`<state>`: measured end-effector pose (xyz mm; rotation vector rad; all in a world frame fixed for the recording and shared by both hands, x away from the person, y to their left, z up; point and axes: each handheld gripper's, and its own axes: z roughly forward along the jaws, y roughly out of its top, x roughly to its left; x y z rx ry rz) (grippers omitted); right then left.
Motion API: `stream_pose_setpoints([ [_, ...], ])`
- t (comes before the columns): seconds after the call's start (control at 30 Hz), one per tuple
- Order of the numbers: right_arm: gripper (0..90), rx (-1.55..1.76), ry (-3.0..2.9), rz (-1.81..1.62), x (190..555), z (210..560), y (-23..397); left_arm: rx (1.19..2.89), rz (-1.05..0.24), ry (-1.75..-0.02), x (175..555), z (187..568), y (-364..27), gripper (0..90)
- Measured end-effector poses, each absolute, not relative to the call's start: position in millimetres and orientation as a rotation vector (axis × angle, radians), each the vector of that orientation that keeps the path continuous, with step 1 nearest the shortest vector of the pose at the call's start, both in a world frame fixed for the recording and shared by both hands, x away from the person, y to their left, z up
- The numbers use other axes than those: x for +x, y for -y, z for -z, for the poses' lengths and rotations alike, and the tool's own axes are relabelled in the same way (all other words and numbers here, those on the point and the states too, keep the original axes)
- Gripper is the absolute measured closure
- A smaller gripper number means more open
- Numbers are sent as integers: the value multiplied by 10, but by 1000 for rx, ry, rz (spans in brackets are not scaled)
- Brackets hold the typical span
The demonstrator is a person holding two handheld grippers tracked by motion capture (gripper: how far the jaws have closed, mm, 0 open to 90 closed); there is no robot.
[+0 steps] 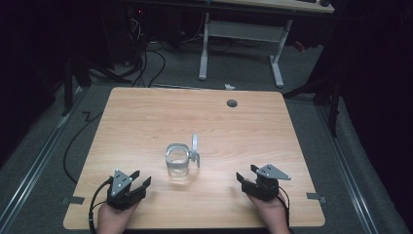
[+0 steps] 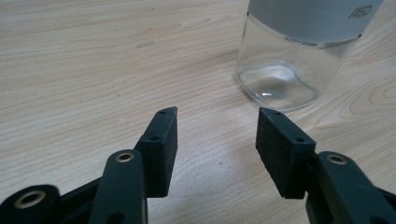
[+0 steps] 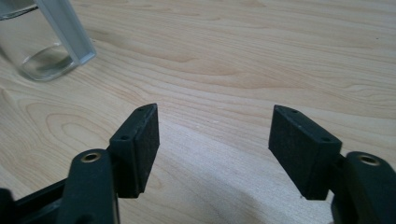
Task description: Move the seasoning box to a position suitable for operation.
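At mid-table the glass jar (image 1: 177, 161) stands, lid (image 1: 195, 147) flipped up | my left gripper (image 1: 138, 179) and right gripper (image 1: 246, 174) gape wide, empty | risk: a clumsy nudge topples it

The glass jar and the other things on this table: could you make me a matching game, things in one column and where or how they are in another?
Things:
1. glass jar
2. jar lid
3. left gripper
4. round hole in the table

Places or states:
A. near the far edge of the table
B. flipped up, standing on edge beside the jar's rim
C. upright at the table's middle, open on top
D. near the front edge, jaws apart, nothing between them

Pairs: 1-C, 2-B, 3-D, 4-A
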<state>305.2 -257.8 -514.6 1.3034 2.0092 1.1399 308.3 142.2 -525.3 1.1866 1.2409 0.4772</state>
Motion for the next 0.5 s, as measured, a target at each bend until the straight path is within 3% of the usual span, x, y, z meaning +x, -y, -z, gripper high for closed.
stream_pose_setpoints([
  [0.5, 423, 1286, -2021, -1169, 3045, 5128, 2693, 1217, -481, -1213, 3152, 5300, -1304, 483],
])
